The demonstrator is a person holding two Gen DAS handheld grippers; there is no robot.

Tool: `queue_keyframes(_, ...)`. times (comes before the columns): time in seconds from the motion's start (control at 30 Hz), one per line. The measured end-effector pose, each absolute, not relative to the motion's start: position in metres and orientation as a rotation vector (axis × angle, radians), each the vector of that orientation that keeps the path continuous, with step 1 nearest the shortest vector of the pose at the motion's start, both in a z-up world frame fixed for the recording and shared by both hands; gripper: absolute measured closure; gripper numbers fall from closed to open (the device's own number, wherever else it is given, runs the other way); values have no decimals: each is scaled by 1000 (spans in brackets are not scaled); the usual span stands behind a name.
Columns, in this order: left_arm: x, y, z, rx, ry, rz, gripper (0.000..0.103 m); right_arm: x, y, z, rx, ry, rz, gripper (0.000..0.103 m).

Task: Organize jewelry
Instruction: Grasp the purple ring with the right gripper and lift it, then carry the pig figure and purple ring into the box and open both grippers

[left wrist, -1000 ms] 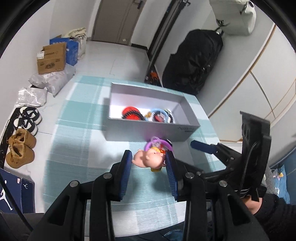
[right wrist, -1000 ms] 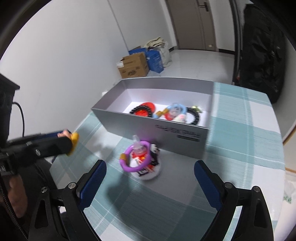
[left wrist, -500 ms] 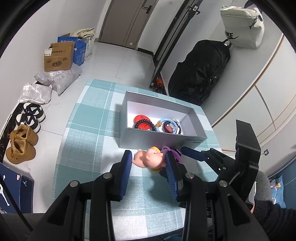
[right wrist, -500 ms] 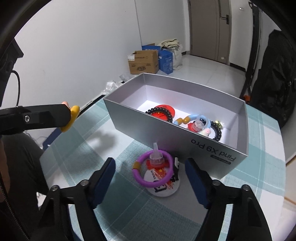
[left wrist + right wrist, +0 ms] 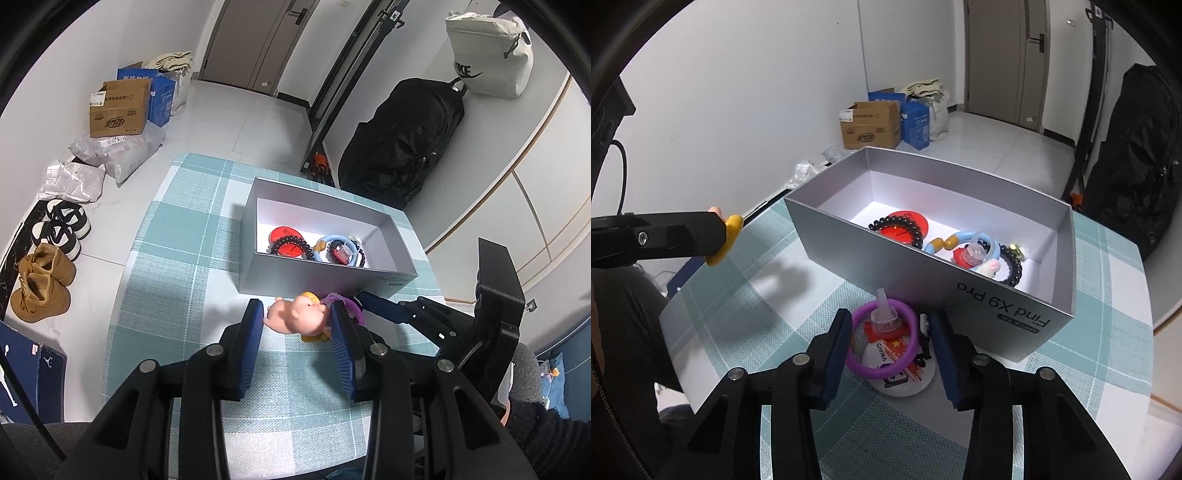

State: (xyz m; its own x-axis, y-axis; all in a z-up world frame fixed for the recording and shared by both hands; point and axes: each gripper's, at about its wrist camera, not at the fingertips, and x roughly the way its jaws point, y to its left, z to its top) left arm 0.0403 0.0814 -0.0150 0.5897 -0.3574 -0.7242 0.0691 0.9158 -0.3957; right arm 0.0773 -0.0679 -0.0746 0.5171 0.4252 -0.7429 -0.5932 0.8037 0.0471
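Right gripper [image 5: 888, 343] stands with its 2 blue pads part-open on either side of the purple ring [image 5: 884, 341]; the pads sit just beside the ring's outer edge, and contact cannot be confirmed from this view, so nothing is yet held. The ring lies on the white round badge [image 5: 899, 373], with a small clear bottle charm [image 5: 882, 314] inside its loop; all 3 rest on the checked tablecloth [image 5: 768, 317], just in front of the grey box [image 5: 923, 273].

Left gripper [image 5: 297, 325] is closed part-way on the pink pig figure [image 5: 293, 315], which hangs between its pads above the cloth, near the box's front wall. The box already contains a black bead bracelet [image 5: 291, 245] over a red disc [image 5: 286, 240], plus a blue ring [image 5: 338, 247] with charms.

Probable faults from this position:

1. Ring slips out on closure; cause: a thin, smooth hoop squeezed across its width is likely to bow or pop upward rather than seat.
2. Badge is dragged or lifted with the ring; cause: pads reaching low enough to catch its rim.
3. Bottle charm snags or tips; cause: its upright neck standing between the pads.
4. Pig figure drops; cause: grip on a rounded, soft-looking body at its side only.
5. Grippers collide; cause: both working close together at the box's front wall.
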Motion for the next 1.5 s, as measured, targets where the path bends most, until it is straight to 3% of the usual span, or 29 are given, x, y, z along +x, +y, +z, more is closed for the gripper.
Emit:
queue_keyframes(0.43, 42, 83, -17, -367, 922, -253, 72, 84, -70, -76, -186, 871, 642, 58)
queue_keyframes(0.5, 42, 84, -18, -372, 923, -255, 72, 81, -67, -77, -209, 868, 644, 44)
queue_keyframes(0.53, 42, 84, -18, -373, 923, -255, 72, 80, -66, -78, -218, 870, 647, 42)
queue_keyframes(0.8, 43, 85, -18, -382, 925, -258, 72, 70, -50, -85, -301, 855, 653, 43)
queue_keyframes(0.9, 43, 85, -19, -385, 926, -259, 72, 72, -53, -85, -289, 849, 641, 50)
queue_keyframes(1.5, 49, 84, -18, -400, 908, -262, 72, 66, -74, -48, -148, 745, 707, 51)
